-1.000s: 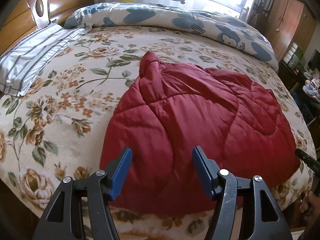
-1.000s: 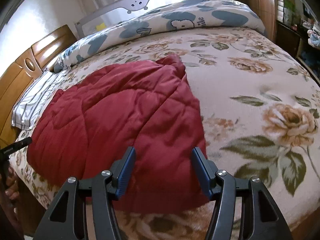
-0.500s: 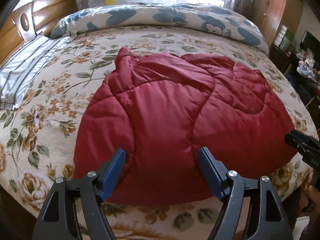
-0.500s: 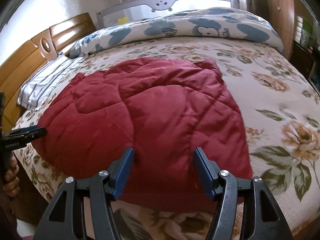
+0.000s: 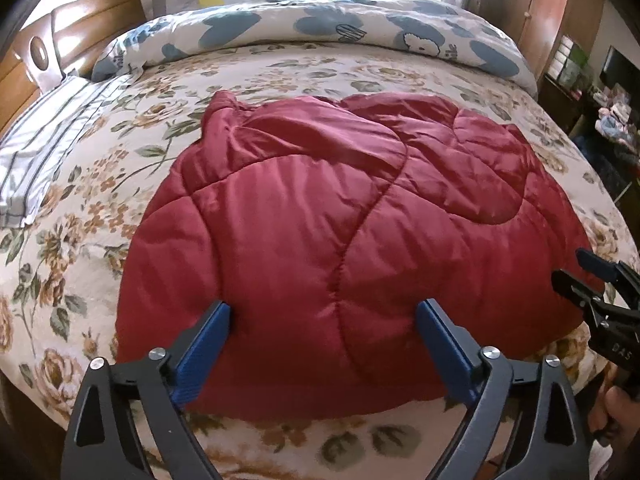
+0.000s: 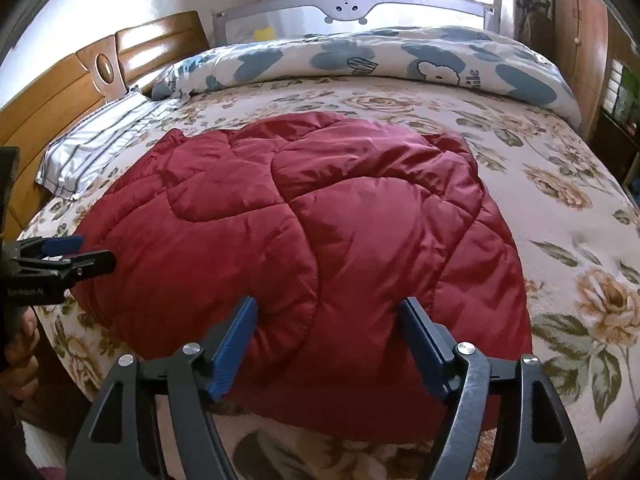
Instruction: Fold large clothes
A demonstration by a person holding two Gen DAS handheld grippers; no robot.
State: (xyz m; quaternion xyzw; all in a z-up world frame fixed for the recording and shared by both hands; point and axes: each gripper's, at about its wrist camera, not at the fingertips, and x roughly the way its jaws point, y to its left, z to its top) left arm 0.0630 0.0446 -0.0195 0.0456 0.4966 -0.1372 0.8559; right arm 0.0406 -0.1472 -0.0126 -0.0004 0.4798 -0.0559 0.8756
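A large dark-red quilted padded garment [image 5: 340, 224] lies folded in a rounded heap on the floral bed cover; it also shows in the right wrist view [image 6: 320, 240]. My left gripper [image 5: 324, 312] is open and empty, hovering over the garment's near edge. My right gripper [image 6: 328, 308] is open and empty, over the near edge further right. The right gripper shows at the right edge of the left wrist view [image 5: 592, 280], and the left gripper at the left edge of the right wrist view [image 6: 68, 256].
The floral bed cover [image 5: 80, 200] spreads around the garment. A blue-and-white rolled duvet [image 5: 360, 28] lies along the far side, a striped pillow [image 5: 44, 148] at the left by the wooden headboard [image 5: 40, 52]. A wardrobe [image 5: 560, 8] and shelves stand to the right.
Both grippers have swung toward each other to face the garment's middle and drawn slightly back; each now appears in the other's view. The garment has not moved. Both stay open.
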